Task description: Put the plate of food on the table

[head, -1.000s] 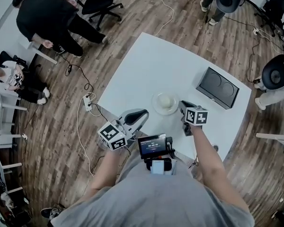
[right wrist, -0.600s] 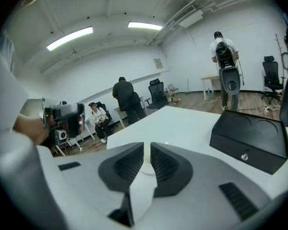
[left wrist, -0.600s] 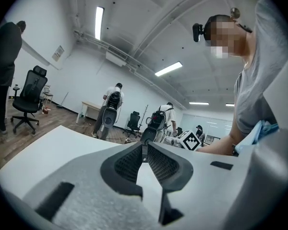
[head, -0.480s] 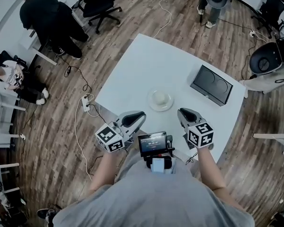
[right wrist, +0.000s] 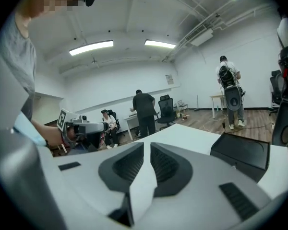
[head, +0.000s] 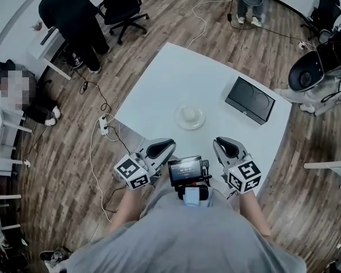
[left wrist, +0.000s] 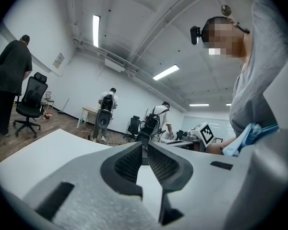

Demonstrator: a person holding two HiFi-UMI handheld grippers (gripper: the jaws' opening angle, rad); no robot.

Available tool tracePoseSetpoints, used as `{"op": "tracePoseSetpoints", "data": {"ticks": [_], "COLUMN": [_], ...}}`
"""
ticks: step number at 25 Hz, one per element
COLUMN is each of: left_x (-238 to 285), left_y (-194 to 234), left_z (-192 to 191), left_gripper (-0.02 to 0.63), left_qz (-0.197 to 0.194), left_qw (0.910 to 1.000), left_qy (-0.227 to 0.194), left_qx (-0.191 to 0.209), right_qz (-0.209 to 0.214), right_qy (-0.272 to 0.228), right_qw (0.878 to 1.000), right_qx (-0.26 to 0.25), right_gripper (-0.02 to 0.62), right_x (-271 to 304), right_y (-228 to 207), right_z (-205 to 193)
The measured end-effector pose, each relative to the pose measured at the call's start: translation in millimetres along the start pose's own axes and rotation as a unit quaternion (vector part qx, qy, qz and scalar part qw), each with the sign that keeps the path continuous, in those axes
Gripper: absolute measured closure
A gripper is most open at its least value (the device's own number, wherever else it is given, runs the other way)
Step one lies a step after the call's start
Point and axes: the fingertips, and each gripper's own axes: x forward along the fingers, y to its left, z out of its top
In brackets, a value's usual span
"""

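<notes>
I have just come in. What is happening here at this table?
A person holds a gripper in each hand. The plate of food already sits on the white table, near a black tray. The left gripper and the right gripper are by the table's near edge, close to the person's body and apart from the plate. Each has its jaws together and holds nothing. The placing looks done.
</notes>
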Motion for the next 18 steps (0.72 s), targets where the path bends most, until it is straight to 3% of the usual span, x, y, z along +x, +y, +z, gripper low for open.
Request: {"op": "tracePoseSetpoints", "data": {"ticks": [13,18], "left_x": [-7,-17], "left_y": [-35,-31], "left_z": [0,17], "left_gripper": [0.563,0.563], "left_qz": [-0.01,-0.013], "left_qw": [0.9997,0.9995], "left_qy": [-0.007,-0.011], "left_qx": [0.023,0.027], "right_qz": [0.0,-0.006], "right_qy": [-0.027,-0.029], "right_qw": [0.999,0.999], "right_qx": [-0.023,-0.025], "right_gripper": [0.557,0.565], "right_x": [-37,-33], "right_y": [27,37], "right_z": [5,20]}}
